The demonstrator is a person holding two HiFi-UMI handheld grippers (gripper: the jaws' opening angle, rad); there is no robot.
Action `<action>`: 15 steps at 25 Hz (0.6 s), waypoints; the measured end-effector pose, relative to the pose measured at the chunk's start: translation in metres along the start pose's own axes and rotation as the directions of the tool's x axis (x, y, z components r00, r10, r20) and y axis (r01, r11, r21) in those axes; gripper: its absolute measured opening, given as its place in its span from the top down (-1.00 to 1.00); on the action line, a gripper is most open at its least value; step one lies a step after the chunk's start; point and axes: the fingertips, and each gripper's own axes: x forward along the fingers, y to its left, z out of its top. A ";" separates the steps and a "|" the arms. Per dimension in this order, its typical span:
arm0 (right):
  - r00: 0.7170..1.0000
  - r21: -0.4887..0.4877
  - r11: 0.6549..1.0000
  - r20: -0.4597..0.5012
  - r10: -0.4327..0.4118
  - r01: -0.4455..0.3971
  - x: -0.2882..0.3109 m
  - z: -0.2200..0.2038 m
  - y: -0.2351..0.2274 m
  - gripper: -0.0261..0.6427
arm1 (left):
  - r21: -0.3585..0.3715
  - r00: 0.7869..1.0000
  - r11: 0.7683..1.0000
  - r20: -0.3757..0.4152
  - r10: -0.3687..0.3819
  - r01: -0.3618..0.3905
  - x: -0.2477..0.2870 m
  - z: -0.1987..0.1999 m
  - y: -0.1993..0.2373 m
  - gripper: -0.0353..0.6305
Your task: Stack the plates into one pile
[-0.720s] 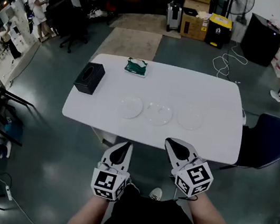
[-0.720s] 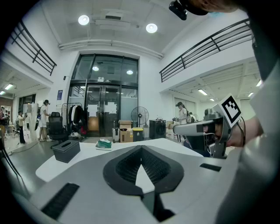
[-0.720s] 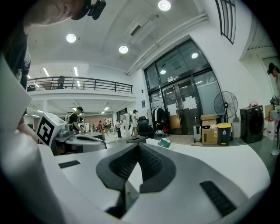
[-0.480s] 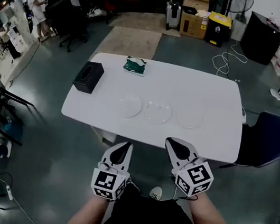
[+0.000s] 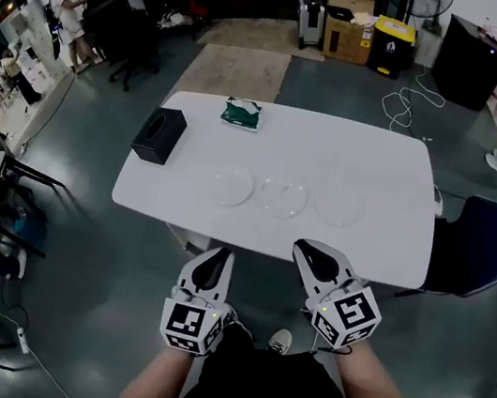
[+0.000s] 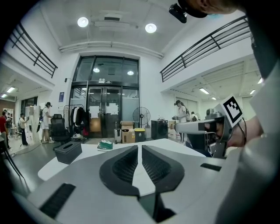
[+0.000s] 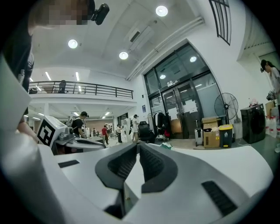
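Plates (image 5: 283,198) — seemingly three — in a row, well beyond hand-held grippers (image 5: 216,258) (image 5: 309,251)

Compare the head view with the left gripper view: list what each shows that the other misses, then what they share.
Only the head view: three clear plates in a row, left, middle, right, unstacked, and a blue chair. Only the left gripper view: round ceiling lights, balcony railings, and that the left tool is shut and empty. Both: the white table, the black tissue box, the green packet and the right tool.
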 end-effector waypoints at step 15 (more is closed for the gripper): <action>1.000 -0.039 0.999 0.019 -0.006 0.007 0.010 0.010 -0.018 0.41 | 0.011 0.999 0.999 -0.013 0.045 -0.045 0.015 0.007 0.016 0.26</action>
